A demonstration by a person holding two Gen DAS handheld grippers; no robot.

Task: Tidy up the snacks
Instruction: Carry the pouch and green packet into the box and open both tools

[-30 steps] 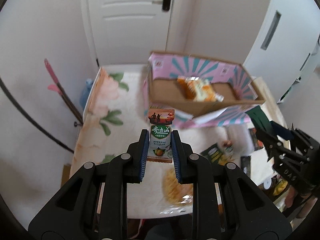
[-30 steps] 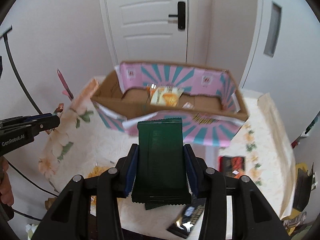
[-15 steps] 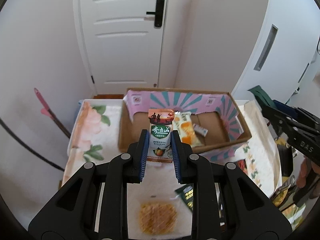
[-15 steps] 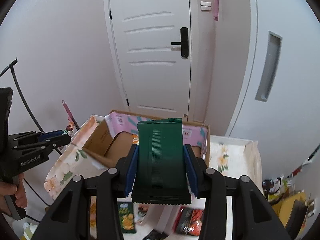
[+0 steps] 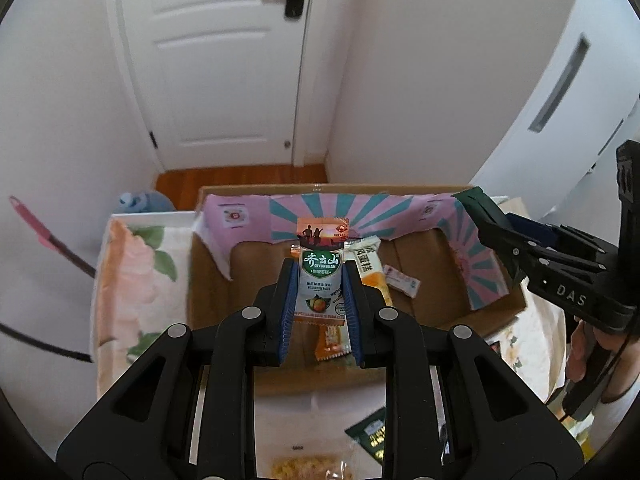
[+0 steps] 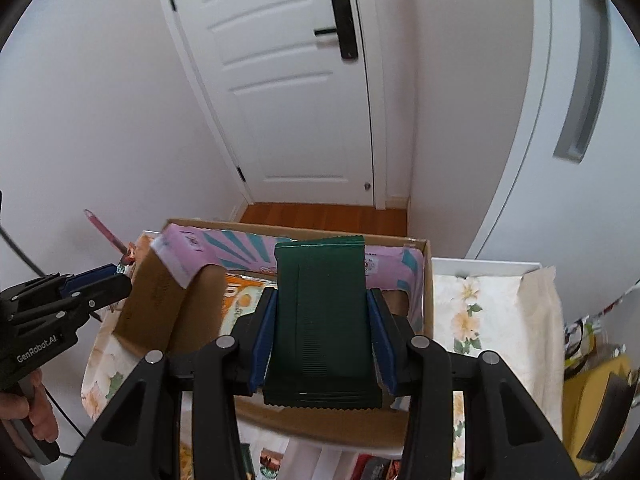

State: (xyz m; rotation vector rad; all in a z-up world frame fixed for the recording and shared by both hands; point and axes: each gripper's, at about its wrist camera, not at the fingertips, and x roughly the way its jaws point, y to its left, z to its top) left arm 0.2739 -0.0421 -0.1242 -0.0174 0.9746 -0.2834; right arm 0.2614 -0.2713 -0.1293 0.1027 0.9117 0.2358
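Observation:
My left gripper (image 5: 318,280) is shut on a small white and green snack packet (image 5: 320,280), held upright over the open cardboard box (image 5: 216,292) with pink and teal flaps. Inside the box lie an orange packet (image 5: 374,280) and a small white sachet (image 5: 401,283). My right gripper (image 6: 322,312) is shut on a dark green ribbed packet (image 6: 322,320), held over the same box (image 6: 152,300) near its right side. The right gripper (image 5: 504,240) also shows at the right of the left wrist view, and the left gripper (image 6: 92,284) at the left of the right wrist view.
The box stands on a table with a floral cloth (image 5: 128,280). Loose snack packets lie on the table in front of the box (image 5: 370,434). A white door (image 6: 288,92) and white walls stand beyond. More packets sit at the far right (image 6: 592,364). A hand (image 6: 38,416) grips the left tool.
Both grippers have moved forward over the table with their packets; the box, earlier ahead of them, now lies directly beneath the fingers. The grips have not changed.

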